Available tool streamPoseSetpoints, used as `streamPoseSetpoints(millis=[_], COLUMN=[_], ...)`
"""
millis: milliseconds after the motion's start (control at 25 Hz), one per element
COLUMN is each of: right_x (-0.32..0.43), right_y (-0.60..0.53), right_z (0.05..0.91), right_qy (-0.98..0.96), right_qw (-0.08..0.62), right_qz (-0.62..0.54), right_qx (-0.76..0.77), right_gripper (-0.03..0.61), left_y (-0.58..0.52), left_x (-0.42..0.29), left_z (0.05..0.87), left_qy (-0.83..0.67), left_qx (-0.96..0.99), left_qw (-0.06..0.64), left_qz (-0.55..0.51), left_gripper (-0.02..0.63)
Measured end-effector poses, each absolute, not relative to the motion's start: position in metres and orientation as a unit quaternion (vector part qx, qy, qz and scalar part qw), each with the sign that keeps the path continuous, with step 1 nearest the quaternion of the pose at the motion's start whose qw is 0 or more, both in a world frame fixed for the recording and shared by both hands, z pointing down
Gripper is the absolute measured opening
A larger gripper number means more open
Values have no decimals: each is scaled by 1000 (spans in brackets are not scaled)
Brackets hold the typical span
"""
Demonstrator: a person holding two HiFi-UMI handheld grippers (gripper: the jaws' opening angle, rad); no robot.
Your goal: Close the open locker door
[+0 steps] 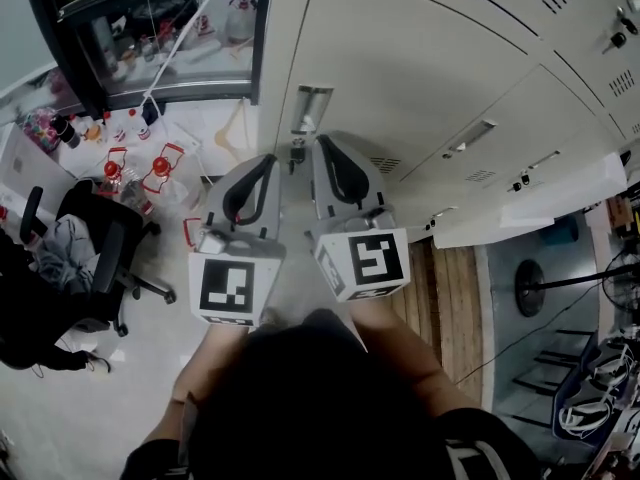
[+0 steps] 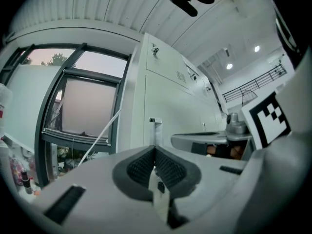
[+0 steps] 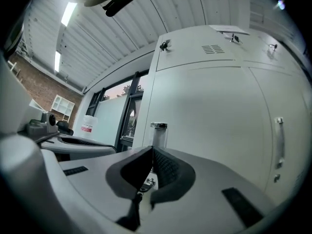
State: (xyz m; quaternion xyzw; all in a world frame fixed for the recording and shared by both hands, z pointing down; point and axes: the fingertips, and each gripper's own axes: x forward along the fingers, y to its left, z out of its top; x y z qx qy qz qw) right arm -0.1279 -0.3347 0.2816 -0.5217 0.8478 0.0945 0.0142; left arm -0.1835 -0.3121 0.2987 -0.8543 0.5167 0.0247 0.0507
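- left gripper view: the left gripper (image 2: 155, 149) has its jaws pressed together, nothing between them.
- right gripper view: the right gripper (image 3: 152, 149) is likewise pressed together and empty.
- both tips point at the metal handle (image 3: 159, 133) of the locker door (image 3: 209, 116); contact cannot be told.
- head view: the grippers sit side by side, with a window (image 1: 165, 38) left of the door.

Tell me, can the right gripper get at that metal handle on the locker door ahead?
Probably yes. The right gripper points straight at the metal handle, and nothing stands between them. Its jaws are together, so it could push there but would need opening to grab.
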Motion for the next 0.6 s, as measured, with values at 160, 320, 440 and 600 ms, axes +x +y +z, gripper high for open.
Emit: streamPoseSetpoints(millis=[160, 320, 440, 600], right_x=[-91, -52, -21, 16], right_y=[-314, -289, -266, -234], right_z=[282, 273, 270, 273], right_qy=[838, 827, 820, 817], right_qw=[22, 30, 28, 16], right_qz=[94, 97, 100, 100], right_qx=[-537, -552, -563, -568], right_gripper=[15, 15, 15, 15], left_y=[-296, -275, -256, -230], left_x=[-160, -137, -117, -94], left_z=[291, 277, 272, 278], left_qy=[518, 517, 518, 527], left_qx=[-853, -853, -852, -846], left_qw=[62, 74, 80, 80], left_qz=[24, 23, 15, 2], left_gripper=[2, 2, 2, 2])
